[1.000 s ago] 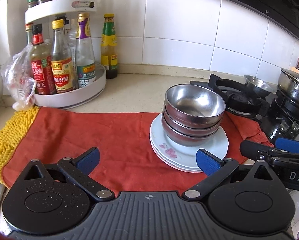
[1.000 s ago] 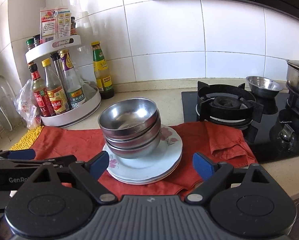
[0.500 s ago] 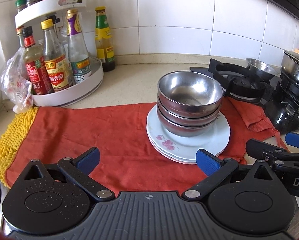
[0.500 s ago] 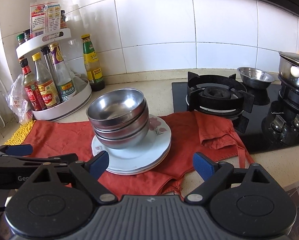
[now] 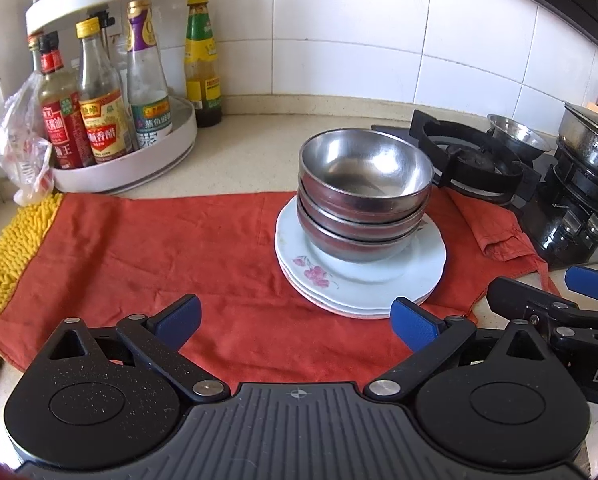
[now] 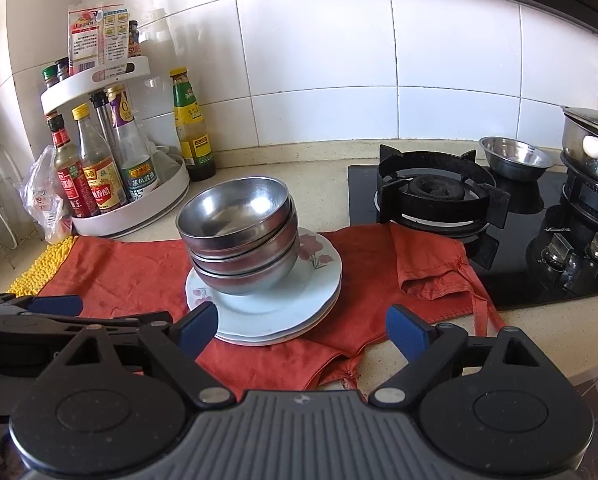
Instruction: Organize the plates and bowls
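Observation:
Three nested steel bowls (image 5: 363, 196) (image 6: 241, 236) stand on a stack of white flowered plates (image 5: 379, 288) (image 6: 267, 312), on a red cloth (image 5: 139, 256) (image 6: 131, 264). My left gripper (image 5: 295, 322) is open and empty, low over the cloth, in front and left of the stack. My right gripper (image 6: 301, 330) is open and empty, in front and right of the stack, its left fingertip (image 6: 197, 326) near the plates' front rim. Each gripper shows at the edge of the other's view (image 5: 555, 300) (image 6: 39, 312).
A white two-tier rack of sauce bottles (image 5: 111, 120) (image 6: 111, 168) stands back left, with a green-labelled bottle (image 5: 203, 68) beside it. A gas stove (image 6: 435, 196) with a small steel bowl (image 6: 515, 158) and a pot (image 6: 591, 140) is at right. A yellow mat (image 5: 7, 248) lies left.
Both grippers have pulled back and risen a little, so the stack sits slightly farther and more centred. Bowls and plates have not moved.

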`<state>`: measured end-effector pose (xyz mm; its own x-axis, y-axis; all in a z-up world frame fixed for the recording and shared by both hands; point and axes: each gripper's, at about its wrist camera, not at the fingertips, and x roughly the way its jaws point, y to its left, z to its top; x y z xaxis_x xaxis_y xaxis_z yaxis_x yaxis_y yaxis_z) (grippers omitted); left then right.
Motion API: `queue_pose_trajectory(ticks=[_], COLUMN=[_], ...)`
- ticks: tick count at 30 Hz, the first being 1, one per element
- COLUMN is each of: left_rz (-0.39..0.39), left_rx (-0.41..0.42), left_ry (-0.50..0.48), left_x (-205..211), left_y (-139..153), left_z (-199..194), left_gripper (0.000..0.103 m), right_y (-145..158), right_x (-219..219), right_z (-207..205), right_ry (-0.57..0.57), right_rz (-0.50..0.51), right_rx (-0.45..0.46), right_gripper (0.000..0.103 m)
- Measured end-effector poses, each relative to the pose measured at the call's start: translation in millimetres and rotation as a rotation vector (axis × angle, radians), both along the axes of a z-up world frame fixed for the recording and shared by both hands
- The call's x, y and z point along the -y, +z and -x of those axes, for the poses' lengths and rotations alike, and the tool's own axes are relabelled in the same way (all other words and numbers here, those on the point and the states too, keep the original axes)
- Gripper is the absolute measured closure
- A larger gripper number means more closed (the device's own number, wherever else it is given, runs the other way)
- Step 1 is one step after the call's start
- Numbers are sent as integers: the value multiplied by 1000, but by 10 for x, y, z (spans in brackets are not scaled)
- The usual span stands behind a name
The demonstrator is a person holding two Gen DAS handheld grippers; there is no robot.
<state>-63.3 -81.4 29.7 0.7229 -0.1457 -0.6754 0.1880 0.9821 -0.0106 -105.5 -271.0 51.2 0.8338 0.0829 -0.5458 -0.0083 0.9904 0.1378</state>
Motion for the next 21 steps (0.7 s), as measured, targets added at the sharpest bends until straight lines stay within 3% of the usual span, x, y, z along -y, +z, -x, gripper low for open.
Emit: queue_pose_trajectory(ticks=[12,21], left_rz=[-2,-10], left_rx=[2,54], left_ry=[15,-11], left_x=[50,41], left_y=[1,16], left_z=[5,28], left_gripper=[0,0], right_y=[3,-8], right_x=[38,51], right_z=[8,14], right_ry=[2,5], right_rz=[-5,-15], right_rx=[4,-1], right_gripper=[12,11])
